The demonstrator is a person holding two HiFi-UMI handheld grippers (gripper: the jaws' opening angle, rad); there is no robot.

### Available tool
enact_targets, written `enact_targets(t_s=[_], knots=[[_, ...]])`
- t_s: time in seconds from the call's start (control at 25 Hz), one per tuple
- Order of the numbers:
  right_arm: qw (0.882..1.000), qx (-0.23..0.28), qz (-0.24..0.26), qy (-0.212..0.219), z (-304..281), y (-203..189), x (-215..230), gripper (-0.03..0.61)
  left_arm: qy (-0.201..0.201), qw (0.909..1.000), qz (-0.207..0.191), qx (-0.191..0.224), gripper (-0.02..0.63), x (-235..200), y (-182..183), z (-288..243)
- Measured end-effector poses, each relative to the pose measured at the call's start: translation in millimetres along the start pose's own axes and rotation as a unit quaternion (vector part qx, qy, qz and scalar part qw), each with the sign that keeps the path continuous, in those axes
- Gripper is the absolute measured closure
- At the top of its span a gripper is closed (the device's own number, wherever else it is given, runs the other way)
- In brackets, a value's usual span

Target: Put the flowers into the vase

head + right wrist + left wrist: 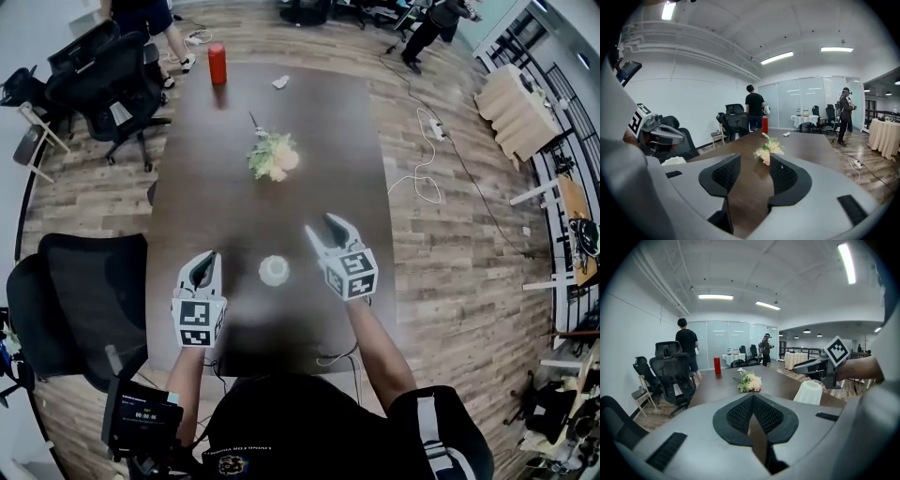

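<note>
A bunch of pale flowers (273,157) (750,381) (768,151) lies on its side in the middle of the dark table (323,122). A small white vase (273,271) (808,392) stands upright near the table's front edge, between the two grippers. My left gripper (204,263) (753,405) hovers left of the vase, shut with nothing in it. To the vase's right, my right gripper (322,228) (754,161) is open and empty, and points toward the flowers well ahead of it. Neither gripper touches the vase.
A red bottle (217,64) and a crumpled white scrap (280,82) sit at the table's far end. Black office chairs (89,300) (111,70) stand along the left side. People stand beyond the far end. A white cable (424,173) lies on the floor at right.
</note>
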State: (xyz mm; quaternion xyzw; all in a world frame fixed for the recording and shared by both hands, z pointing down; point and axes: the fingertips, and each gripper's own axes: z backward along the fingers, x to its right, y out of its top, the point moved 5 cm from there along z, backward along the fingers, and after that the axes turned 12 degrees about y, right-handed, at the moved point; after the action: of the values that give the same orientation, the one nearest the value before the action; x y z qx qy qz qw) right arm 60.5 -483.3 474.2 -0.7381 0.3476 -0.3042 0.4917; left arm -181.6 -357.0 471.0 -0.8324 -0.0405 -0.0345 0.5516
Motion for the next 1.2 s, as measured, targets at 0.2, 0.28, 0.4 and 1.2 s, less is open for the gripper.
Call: enact_targets(t_s=[0.2, 0.28, 0.4, 1.2], knots=[[0.999, -0.023, -0.008, -0.021, -48, -12, 32, 0.400, -0.012, 0.9997, 0.008, -0.020, 0.609, -12, -13, -36], [0.999, -0.035, -0.008, -0.024, -63, -18, 39, 0.400, -0.015, 0.9993, 0.013, -0.030, 0.609, -16, -20, -46], [0.998, -0.050, -0.006, -0.029, -83, -24, 50, 0.400, -0.019, 0.9990, 0.016, -0.038, 0.609, -19, -25, -55], [0.990, -0.132, -0.010, -0.050, -226, -82, 97, 0.400, 0.005, 0.9933, 0.053, -0.103, 0.609, -50, -65, -48]])
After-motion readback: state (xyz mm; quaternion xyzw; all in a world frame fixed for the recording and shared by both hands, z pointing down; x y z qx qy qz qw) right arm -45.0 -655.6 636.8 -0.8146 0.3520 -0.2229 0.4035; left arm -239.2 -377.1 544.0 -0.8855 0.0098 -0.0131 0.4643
